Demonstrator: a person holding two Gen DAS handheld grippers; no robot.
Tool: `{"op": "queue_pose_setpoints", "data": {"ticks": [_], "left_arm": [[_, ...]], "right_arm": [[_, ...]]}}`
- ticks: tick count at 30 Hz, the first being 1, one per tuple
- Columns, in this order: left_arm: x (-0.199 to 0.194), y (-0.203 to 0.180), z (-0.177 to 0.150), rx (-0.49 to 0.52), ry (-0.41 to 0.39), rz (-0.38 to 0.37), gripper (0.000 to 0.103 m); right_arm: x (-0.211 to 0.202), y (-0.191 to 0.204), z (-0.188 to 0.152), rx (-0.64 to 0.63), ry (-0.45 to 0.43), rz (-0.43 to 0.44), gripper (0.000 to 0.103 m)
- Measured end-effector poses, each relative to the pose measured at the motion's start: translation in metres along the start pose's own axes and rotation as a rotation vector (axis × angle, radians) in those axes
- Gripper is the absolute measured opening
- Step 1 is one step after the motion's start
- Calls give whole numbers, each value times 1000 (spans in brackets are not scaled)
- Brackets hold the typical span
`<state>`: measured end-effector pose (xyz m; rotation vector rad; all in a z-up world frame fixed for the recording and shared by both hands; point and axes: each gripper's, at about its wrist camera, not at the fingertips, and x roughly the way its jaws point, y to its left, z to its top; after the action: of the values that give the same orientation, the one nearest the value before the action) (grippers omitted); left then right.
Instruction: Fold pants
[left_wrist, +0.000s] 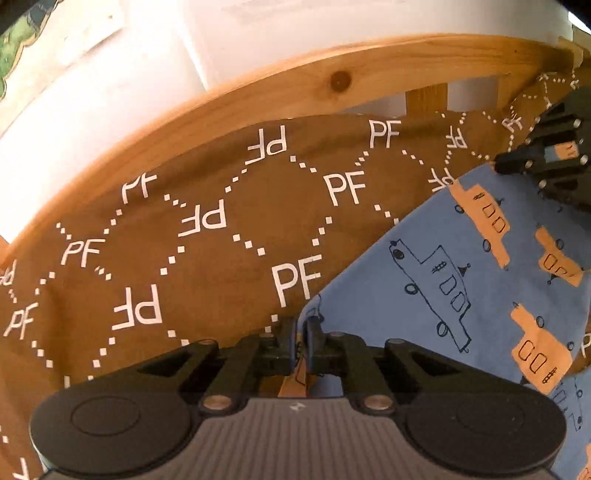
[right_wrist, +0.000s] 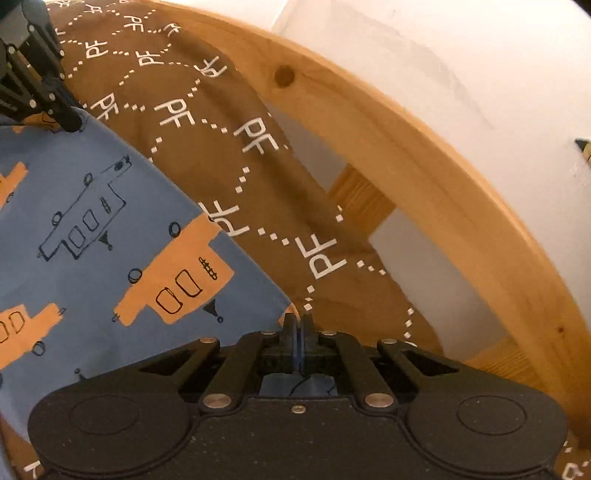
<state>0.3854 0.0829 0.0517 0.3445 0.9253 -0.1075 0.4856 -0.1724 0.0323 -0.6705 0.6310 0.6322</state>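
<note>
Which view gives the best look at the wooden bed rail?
The right wrist view: the wooden bed rail sweeps across the whole frame, with slats and gaps beneath it visible. The left wrist view shows the rail only as an arc along the top, mostly above the brown PF blanket.

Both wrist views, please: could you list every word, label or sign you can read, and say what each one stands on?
"PF": white letters repeated across the brown cloth, some upright, some turned or mirrored, set in a dotted diamond grid.
Blue pants: only drawn boats, no lettering.
Left gripper body: one small mark, too small to read.
Nothing else is legible.
</note>
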Motion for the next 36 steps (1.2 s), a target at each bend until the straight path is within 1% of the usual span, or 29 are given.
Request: {"op": "queue_pose_setpoints", "data": {"ticks": [2, 4, 5, 6, 7, 8, 9, 10, 12, 13, 14, 16, 17, 18, 19, 20, 21, 22, 23, 25, 28, 29, 33, 36], "left_arm": [[-6, 7, -1, -14, -5, -36, 14], [-10, 13, -3, -7, -4, -71, 18], [-13, 14, -6, 5, -3, -92, 29], [-16, 15, -8, 22, -10, -96, 39], [-18, 15, -9, 38, -20, -93, 61], [-21, 16, -10, 46, -27, -88, 74], [-26, 18, -14, 38, -28, -88, 75], [-28, 21, -15, 24, -22, -94, 74], [-31, 30, -16, -8, -3, -110, 72], [-31, 33, -16, -17, 12, -107, 67], [-30, 35, -17, -24, 28, -101, 59], [-26, 36, -17, -21, 57, -93, 52], [-26, 34, -18, -13, 65, -100, 47], [-26, 33, -19, 0, 71, -113, 44], [-25, 30, -19, 13, 79, -132, 29], [-23, 28, -19, 19, 91, -148, 9], [-22, 27, -19, 19, 103, -154, 5], [-23, 25, -20, 21, 104, -151, 4], [-24, 23, -21, 28, 98, -144, 2], [-28, 23, -21, 27, 70, -117, 2], [-36, 29, -22, -21, 44, -69, 1], [-40, 30, -22, -24, 27, -49, 1], [-58, 20, -26, 22, -38, 19, 2], [-78, 4, -38, 90, -125, 55, 2]], "right_arm": [[-3, -6, -2, 28, -16, 12, 0], [-10, -12, -3, 47, -40, 20, 0], [-15, -14, -4, 51, -54, 25, 1], [-18, -16, -4, 53, -61, 30, 4], [-21, -14, -4, 59, -57, 42, 10], [-22, -17, -4, 71, -57, 67, 28], [-24, -20, -3, 83, -65, 86, 47], [-29, -19, -3, 88, -77, 101, 53], [-31, -12, 5, 85, -97, 140, 55], [-30, -10, 9, 80, -98, 156, 56], [-28, -7, 12, 67, -98, 178, 57], [-17, 2, 24, 20, -86, 202, 57], [-10, 8, 30, 0, -72, 210, 55], [-2, 12, 37, -12, -51, 226, 49], [4, 14, 41, -17, -23, 243, 44], [11, 16, 47, -23, 3, 263, 28], [13, 19, 50, -33, 11, 271, 8], [11, 21, 53, -43, 2, 262, 2], [8, 21, 55, -36, -5, 265, 0], [0, 21, 54, -19, -23, 261, 0], [-20, 22, 48, -13, -76, 230, 0], [-27, 23, 46, -9, -95, 227, 0], [-52, 33, 38, -40, -141, 194, 0], [-81, 41, 21, -29, -190, 172, 0]]}}
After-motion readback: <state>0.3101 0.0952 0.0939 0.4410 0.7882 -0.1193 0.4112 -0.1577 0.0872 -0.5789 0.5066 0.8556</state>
